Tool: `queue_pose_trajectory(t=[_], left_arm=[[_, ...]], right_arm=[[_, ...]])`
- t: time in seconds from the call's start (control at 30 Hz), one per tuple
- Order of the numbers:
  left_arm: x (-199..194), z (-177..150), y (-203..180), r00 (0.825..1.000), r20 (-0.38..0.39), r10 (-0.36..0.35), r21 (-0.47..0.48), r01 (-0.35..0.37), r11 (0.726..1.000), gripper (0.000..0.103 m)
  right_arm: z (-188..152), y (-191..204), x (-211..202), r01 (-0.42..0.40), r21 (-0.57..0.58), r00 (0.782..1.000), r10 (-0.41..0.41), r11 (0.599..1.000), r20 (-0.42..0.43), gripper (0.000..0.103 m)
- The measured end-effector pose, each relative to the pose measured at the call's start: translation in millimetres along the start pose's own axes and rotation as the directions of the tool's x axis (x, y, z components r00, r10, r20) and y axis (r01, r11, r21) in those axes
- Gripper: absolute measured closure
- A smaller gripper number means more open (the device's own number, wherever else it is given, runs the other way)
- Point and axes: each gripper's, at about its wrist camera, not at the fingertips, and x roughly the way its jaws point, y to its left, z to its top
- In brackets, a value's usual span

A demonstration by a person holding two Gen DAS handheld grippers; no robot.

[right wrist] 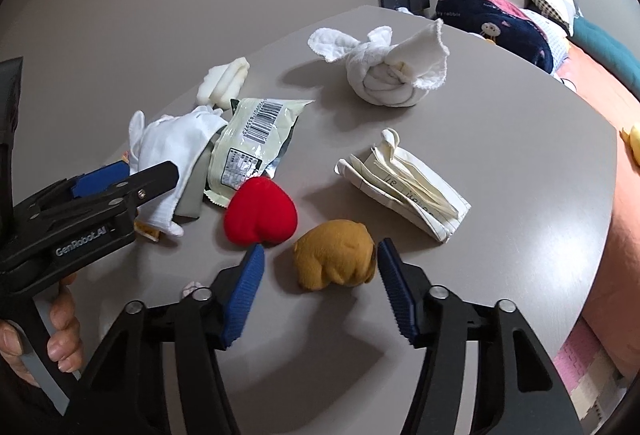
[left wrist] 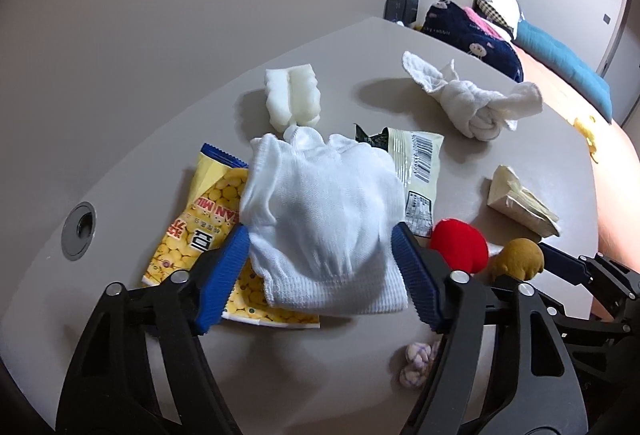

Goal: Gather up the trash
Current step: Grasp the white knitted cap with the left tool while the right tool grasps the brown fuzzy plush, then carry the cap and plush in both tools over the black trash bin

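Pads of the left gripper (left wrist: 320,275) press the white glove (left wrist: 320,219) over the yellow snack wrapper (left wrist: 188,235); right gripper (right wrist: 320,291), spread, brackets the brown plush (right wrist: 334,255), which could squirt away

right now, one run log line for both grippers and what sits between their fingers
left gripper: pads against white knit glove | right gripper: open around mustard-brown plush ball, left pad clear | grey table
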Motion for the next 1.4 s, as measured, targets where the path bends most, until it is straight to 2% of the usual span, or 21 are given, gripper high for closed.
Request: queue_pose_trajectory(t=[0.1, 0.23, 0.37, 0.47, 0.67, 0.77, 1.07, 1.4], left_arm=[[4, 1, 0, 1.0, -0.008, -0.005, -0.005, 0.005, 1.0, 0.043], [5, -1, -1, 1.0, -0.014, -0.017, -0.008, 0.017, 1.0, 0.051], [2, 0, 0, 0.999, -0.021, -0.035, -0.027, 0.034, 0.999, 0.071], [-2, 2, 6, 0.998, -0.025, -0.059, -0.053, 0.057, 0.997, 0.077], [-17, 8, 23, 0.992, -0.005, -0.126, -0.126, 0.124, 0.984, 0.083], [-24, 11, 29, 0.992, 0.011, -0.123, -0.143, 0.123, 0.982, 0.086], [-44, 13, 16, 0.993, 0.065, -0.096, -0.098, 0.102, 0.99, 0.089], [-58, 17, -22, 0.986, 0.09, -0.137, -0.051, 0.142, 0.988, 0.089]], right_arm=[[0, -1, 3, -0.008, -0.007, 1.0, 0.008, 1.0, -0.01, 0.055], [0, -2, 3, -0.013, -0.01, 1.0, 0.013, 1.0, -0.005, 0.055], [0, -3, 2, -0.021, -0.002, 1.0, 0.021, 1.0, -0.006, 0.055], [0, -3, -1, -0.034, 0.007, 0.999, 0.034, 0.999, -0.002, 0.056], [2, -1, -7, -0.046, 0.013, 0.999, 0.046, 0.999, 0.006, 0.056], [3, 0, -12, -0.049, 0.013, 0.999, 0.048, 0.999, 0.017, 0.056], [9, -4, -33, -0.04, 0.016, 0.997, 0.039, 0.999, 0.061, 0.056], [17, -32, -73, -0.005, 0.047, 0.991, -0.002, 0.999, 0.131, 0.056]])
